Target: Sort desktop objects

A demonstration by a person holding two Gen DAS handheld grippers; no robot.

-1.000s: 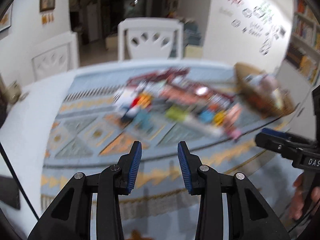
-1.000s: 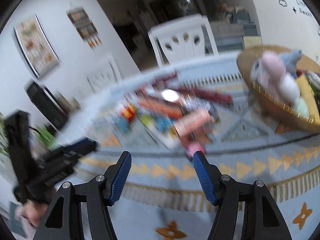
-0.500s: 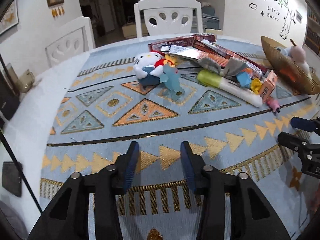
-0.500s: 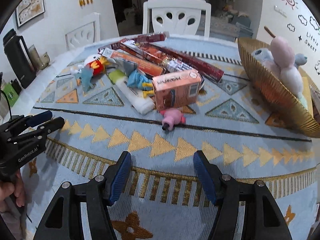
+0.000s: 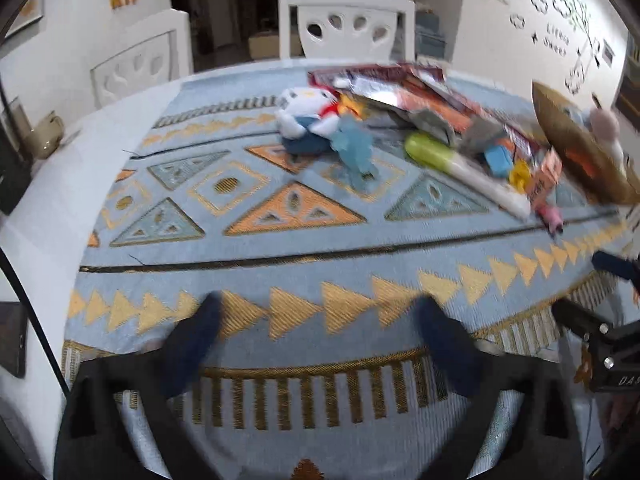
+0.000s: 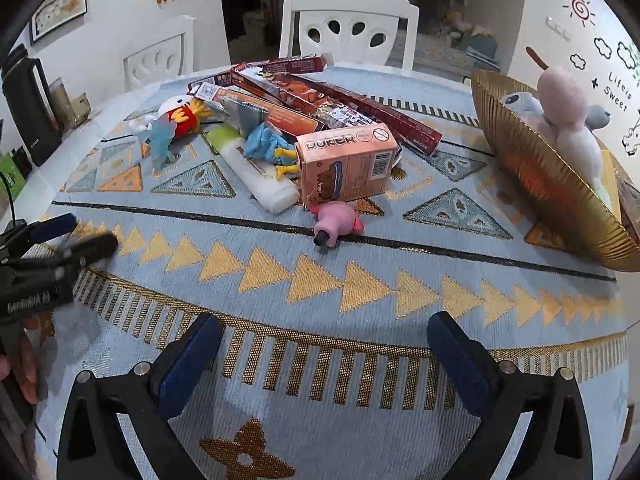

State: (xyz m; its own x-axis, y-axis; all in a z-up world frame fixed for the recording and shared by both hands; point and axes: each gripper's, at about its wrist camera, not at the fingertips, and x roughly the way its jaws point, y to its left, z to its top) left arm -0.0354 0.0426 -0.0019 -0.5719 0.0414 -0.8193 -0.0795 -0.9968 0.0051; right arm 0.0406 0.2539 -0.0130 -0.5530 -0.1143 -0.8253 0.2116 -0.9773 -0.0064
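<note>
Right wrist view: the right tool (image 6: 324, 344) and left tool (image 5: 316, 336) are opening wide, empty. The pink toy (image 6: 338, 224) is lying beside the poker box (image 6: 346, 164), likely the next pick for the gold basket (image 6: 532, 168).

White chair (image 6: 349, 28) behind table; black kettle (image 6: 28, 108) left edge.

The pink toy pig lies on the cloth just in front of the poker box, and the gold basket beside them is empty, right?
Not quite. The pink toy pig does lie just in front of the poker box, but the gold basket is not empty: the right wrist view shows soft toys in it.
</note>
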